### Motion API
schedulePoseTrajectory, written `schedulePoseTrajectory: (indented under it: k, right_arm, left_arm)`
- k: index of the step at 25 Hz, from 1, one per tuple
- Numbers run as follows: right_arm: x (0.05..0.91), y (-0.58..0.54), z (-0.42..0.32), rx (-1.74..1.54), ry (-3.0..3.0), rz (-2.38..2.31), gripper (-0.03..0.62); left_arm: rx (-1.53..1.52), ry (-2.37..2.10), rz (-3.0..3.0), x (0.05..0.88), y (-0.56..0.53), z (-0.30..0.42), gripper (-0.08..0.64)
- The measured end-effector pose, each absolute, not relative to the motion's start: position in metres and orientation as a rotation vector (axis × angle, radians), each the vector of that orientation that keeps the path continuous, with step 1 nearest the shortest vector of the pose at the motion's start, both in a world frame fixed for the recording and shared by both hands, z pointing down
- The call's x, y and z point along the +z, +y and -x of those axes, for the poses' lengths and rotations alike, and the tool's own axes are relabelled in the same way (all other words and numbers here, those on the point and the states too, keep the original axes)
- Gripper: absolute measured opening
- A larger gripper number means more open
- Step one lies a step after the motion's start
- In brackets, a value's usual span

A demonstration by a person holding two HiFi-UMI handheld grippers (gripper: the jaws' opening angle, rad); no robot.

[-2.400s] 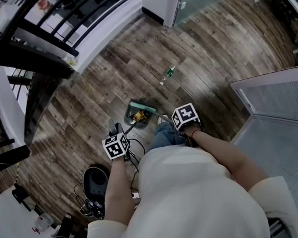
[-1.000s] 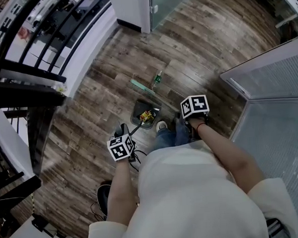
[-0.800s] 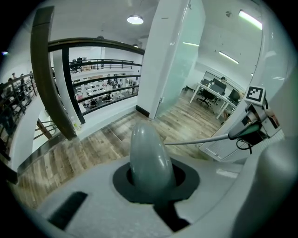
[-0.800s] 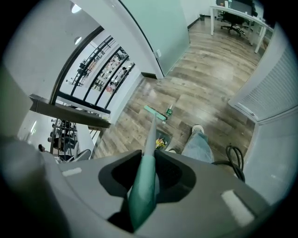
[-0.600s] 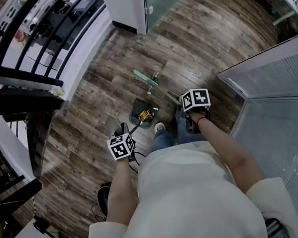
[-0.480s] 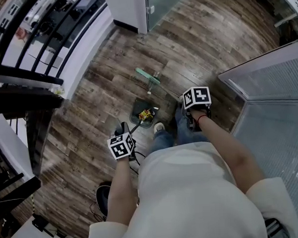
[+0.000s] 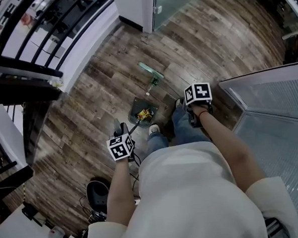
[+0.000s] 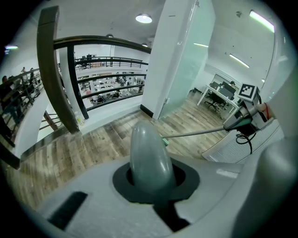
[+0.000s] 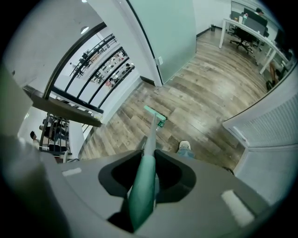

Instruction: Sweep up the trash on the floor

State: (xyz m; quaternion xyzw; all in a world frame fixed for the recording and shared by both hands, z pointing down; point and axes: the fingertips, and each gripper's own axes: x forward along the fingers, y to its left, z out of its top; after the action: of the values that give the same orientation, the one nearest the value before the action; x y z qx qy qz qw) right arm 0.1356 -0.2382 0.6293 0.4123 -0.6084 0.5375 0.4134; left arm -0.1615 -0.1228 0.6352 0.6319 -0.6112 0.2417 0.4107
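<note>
My left gripper (image 7: 121, 136) is shut on the grey handle (image 8: 150, 155) of a dark dustpan (image 7: 136, 107), which stands on the wood floor with yellow and red scraps (image 7: 145, 113) in it. My right gripper (image 7: 196, 107) is shut on the green handle (image 9: 141, 193) of a broom. Its green head (image 7: 150, 70) rests on the floor beyond the dustpan, right against a small green-labelled bottle (image 7: 154, 82). In the right gripper view the broom head (image 9: 154, 113) lies ahead with the bottle (image 9: 161, 123) beside it. The broom's shaft (image 8: 193, 133) crosses the left gripper view.
A black railing (image 7: 30, 68) and a white ledge run along the upper left. A white pillar and a glass door (image 7: 174, 1) stand at the top. A white slatted panel (image 7: 274, 108) fills the right. The person's shoe (image 7: 152, 130) is beside the dustpan; a black slipper (image 7: 96, 190) and cables lie lower left.
The broom head has left the dustpan's mouth and swung outward to the bottle, ending just beyond it. My right gripper rose a little; the left one held the dustpan still.
</note>
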Motion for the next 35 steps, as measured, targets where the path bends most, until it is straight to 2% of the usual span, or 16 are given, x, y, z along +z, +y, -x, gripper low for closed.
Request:
schedulePoseTrajectory:
  k: [16, 35]
  right_arm:
    - [0.651, -0.317, -0.163, 1.037, -1.504, -0.854, 0.098]
    - [0.678, -0.286, -0.186, 0.984, -1.405, -0.628, 0.098]
  left_arm:
    - [0.538, -1.641, -1.439, 0.634, -0.142, 0.125, 0.018]
    - [0.552, -1.671, -1.386, 0.639, -0.152, 0.102, 0.021]
